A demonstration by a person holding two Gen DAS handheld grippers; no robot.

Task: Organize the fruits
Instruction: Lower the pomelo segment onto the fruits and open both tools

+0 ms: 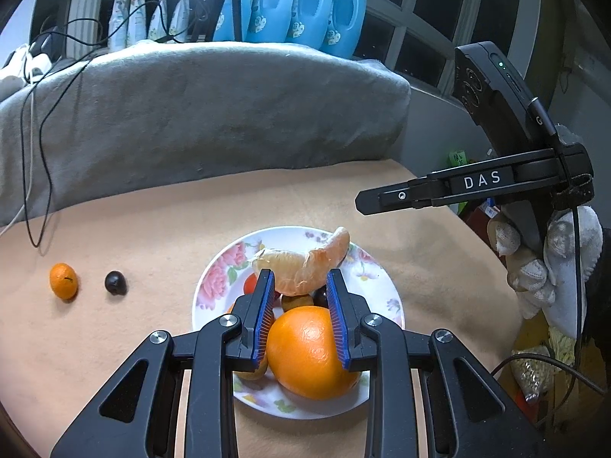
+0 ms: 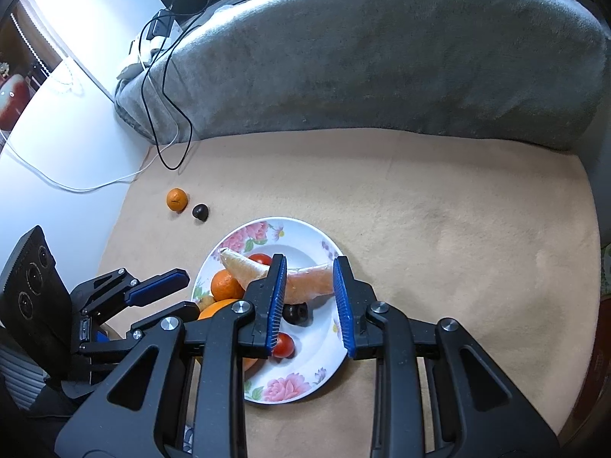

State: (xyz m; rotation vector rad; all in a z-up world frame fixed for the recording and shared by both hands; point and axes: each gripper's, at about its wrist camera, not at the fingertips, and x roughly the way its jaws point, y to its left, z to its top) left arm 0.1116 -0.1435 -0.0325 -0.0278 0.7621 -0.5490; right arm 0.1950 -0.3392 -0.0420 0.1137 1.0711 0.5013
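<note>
A floral white plate [image 1: 214, 286] [image 2: 305, 236] on the tan cloth holds a large orange [image 1: 311, 351], a peeled pomelo wedge [image 1: 301, 267] [image 2: 305, 280], a small mandarin [image 2: 225, 286], cherry tomatoes [image 2: 282, 345] and a dark fruit [image 2: 296, 313]. My left gripper [image 1: 300, 284] hovers open over the plate, its pads either side of the large orange without clear contact. My right gripper [image 2: 310, 271] is open and empty above the plate. A small mandarin [image 1: 63, 281] [image 2: 177, 199] and a dark round fruit [image 1: 115, 283] [image 2: 200, 212] lie on the cloth left of the plate.
A grey blanket-covered ridge [image 1: 198, 114] [image 2: 382, 57] runs along the back of the cloth. Black and white cables [image 1: 34, 175] [image 2: 168, 126] hang over its left end. Blue detergent bottles [image 1: 305, 4] stand behind. The cloth's right edge drops off near clutter [image 1: 534, 374].
</note>
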